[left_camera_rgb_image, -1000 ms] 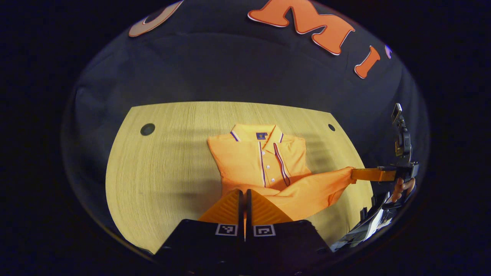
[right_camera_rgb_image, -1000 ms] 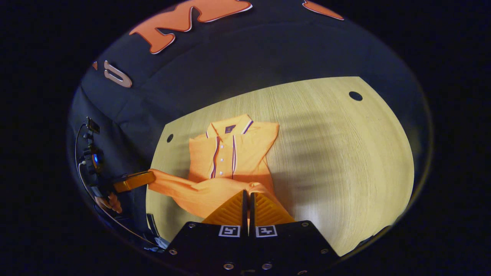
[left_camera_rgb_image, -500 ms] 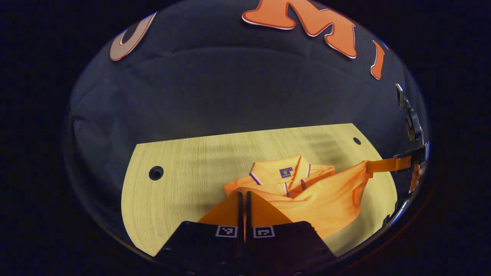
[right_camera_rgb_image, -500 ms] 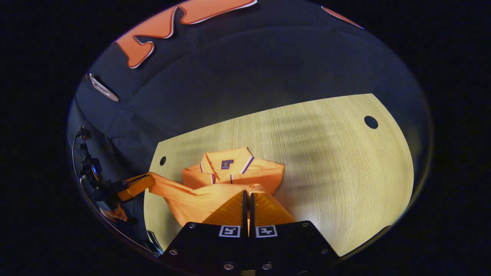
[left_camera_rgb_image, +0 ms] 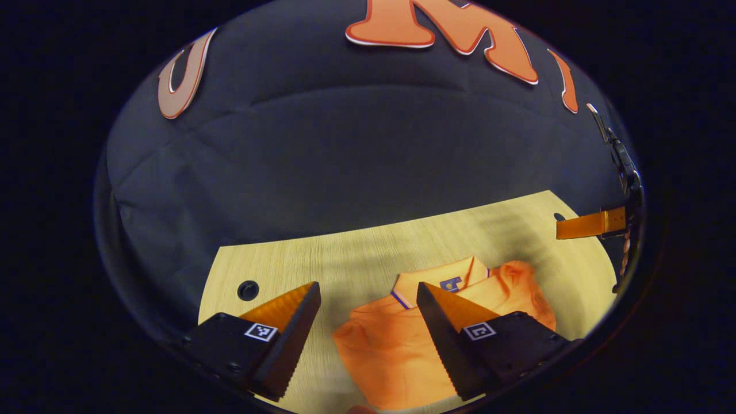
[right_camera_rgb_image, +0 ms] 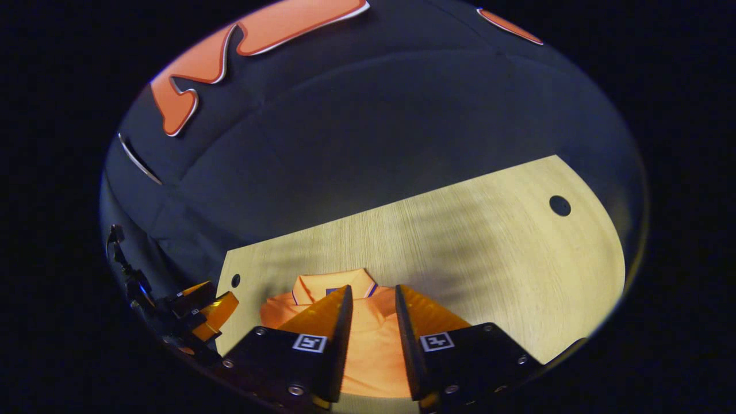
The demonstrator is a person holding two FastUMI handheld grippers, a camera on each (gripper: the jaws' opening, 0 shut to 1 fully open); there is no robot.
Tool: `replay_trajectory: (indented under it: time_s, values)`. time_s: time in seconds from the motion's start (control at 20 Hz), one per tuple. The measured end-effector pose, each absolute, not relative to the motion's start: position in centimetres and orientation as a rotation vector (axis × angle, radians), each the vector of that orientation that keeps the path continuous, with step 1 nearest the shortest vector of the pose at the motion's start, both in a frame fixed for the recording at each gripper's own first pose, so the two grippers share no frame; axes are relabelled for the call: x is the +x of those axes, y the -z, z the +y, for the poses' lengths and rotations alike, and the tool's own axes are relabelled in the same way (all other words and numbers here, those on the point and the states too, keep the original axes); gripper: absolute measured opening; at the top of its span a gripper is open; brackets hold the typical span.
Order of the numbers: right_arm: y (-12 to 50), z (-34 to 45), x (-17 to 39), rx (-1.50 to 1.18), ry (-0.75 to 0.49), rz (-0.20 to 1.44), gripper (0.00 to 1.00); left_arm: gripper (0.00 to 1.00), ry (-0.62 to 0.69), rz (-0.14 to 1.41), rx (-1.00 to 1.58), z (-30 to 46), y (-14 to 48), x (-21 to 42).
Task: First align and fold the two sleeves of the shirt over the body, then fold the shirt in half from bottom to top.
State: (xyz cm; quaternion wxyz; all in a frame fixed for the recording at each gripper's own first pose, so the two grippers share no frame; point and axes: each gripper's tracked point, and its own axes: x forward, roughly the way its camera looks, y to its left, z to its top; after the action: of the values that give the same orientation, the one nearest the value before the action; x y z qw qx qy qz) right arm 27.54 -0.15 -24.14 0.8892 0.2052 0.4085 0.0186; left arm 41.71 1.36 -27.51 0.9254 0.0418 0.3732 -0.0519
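The orange polo shirt [left_camera_rgb_image: 391,351] lies folded on the wooden table [left_camera_rgb_image: 322,264], its lower half laid up over the body and the collar [left_camera_rgb_image: 454,276] peeking out at the far end. My left gripper [left_camera_rgb_image: 367,286] hangs wide open just above the shirt's near left part, nothing between its fingers. In the right gripper view the shirt [right_camera_rgb_image: 371,345] sits under my right gripper [right_camera_rgb_image: 373,288], whose fingers stand apart and off the cloth. The left gripper [right_camera_rgb_image: 210,302] shows at the table's left edge. The right gripper [left_camera_rgb_image: 586,224] appears far right in the left gripper view.
The table [right_camera_rgb_image: 489,259] has a round cable hole [right_camera_rgb_image: 559,205] at the far right and another [left_camera_rgb_image: 248,290] on the left. Black cloth wall stands behind the table. Bare wood stretches to the right of the shirt.
Both grippers carried the hem up toward the collar, then opened and let go. The shirt's lower half now lies over its body.
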Motion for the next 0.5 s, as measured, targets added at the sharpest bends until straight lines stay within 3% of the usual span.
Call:
replay_trajectory:
  time_s: [0.05, 0.25, 0.5]
  values:
    - [23.3, -0.4, 27.3, 0.398, -0.044, 0.82, 0.6, 1.0, 0.105, 0.739, 0.079, 1.4, 26.4, 41.8]
    - [19.0, -0.9, 26.1, 0.26, -0.064, 0.682, 0.92, 1.0, 0.079, 0.639, 0.045, 1.1, 21.4, 40.3]
    - [12.6, -0.8, 22.8, 0.214, -0.083, 0.5, 0.97, 1.0, 0.068, 0.522, 0.017, -0.4, 15.1, 36.5]
